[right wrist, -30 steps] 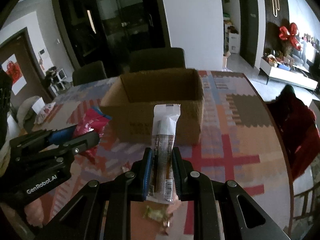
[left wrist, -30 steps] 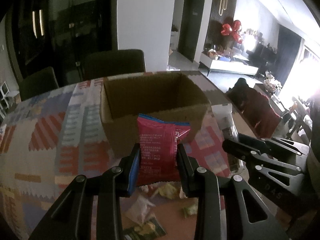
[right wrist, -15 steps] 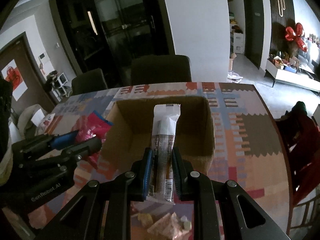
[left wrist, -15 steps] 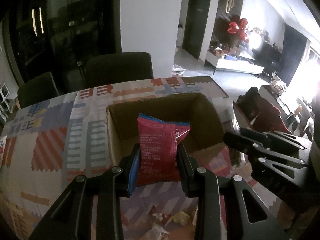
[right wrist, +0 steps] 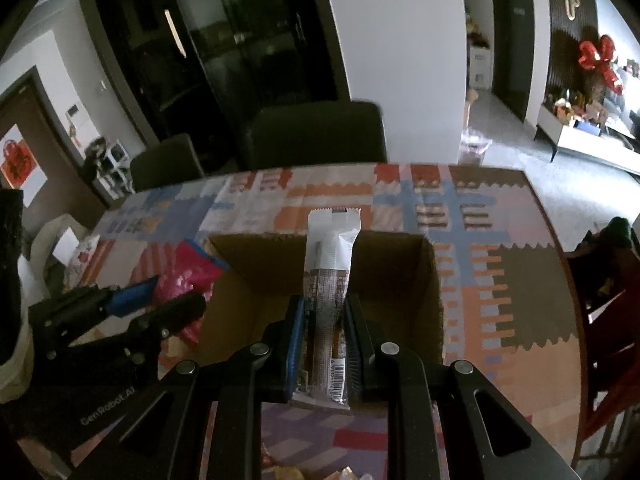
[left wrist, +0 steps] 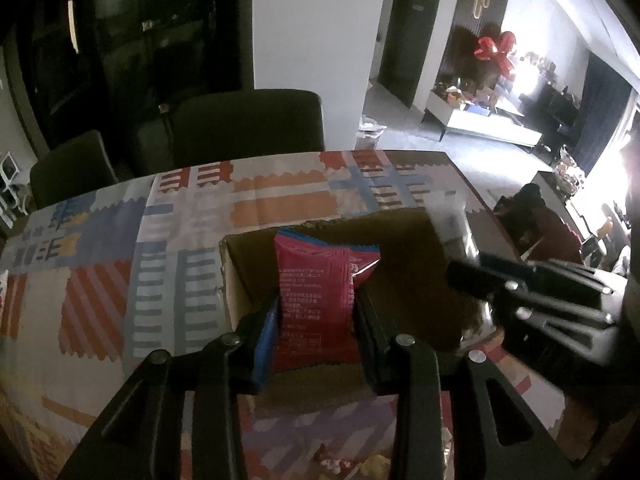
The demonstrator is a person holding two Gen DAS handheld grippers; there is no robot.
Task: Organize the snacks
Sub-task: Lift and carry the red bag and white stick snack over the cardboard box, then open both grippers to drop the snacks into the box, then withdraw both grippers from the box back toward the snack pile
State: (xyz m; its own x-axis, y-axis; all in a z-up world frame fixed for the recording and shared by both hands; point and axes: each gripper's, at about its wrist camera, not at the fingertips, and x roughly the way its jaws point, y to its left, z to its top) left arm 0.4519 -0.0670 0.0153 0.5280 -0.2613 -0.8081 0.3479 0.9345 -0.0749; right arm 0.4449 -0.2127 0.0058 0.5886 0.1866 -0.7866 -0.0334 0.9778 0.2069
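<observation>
My left gripper (left wrist: 316, 312) is shut on a red snack packet (left wrist: 316, 296) and holds it upright over the near left part of the open cardboard box (left wrist: 240, 280). My right gripper (right wrist: 323, 320) is shut on a long white and brown snack bar (right wrist: 330, 280), held upright over the same box (right wrist: 434, 280). In the right wrist view the left gripper (right wrist: 160, 300) shows at the left with the red packet (right wrist: 188, 276). In the left wrist view the right gripper (left wrist: 532, 292) shows at the right.
The box stands on a table with a patchwork cloth (left wrist: 100, 280). Several loose snacks (right wrist: 288, 470) lie on the table below the grippers. Dark chairs (left wrist: 248, 124) stand at the far edge. A red chair (right wrist: 604, 300) is at the right.
Both grippers have risen and moved forward with their snacks, from in front of the box to above its opening. The box's inside now shows from above.
</observation>
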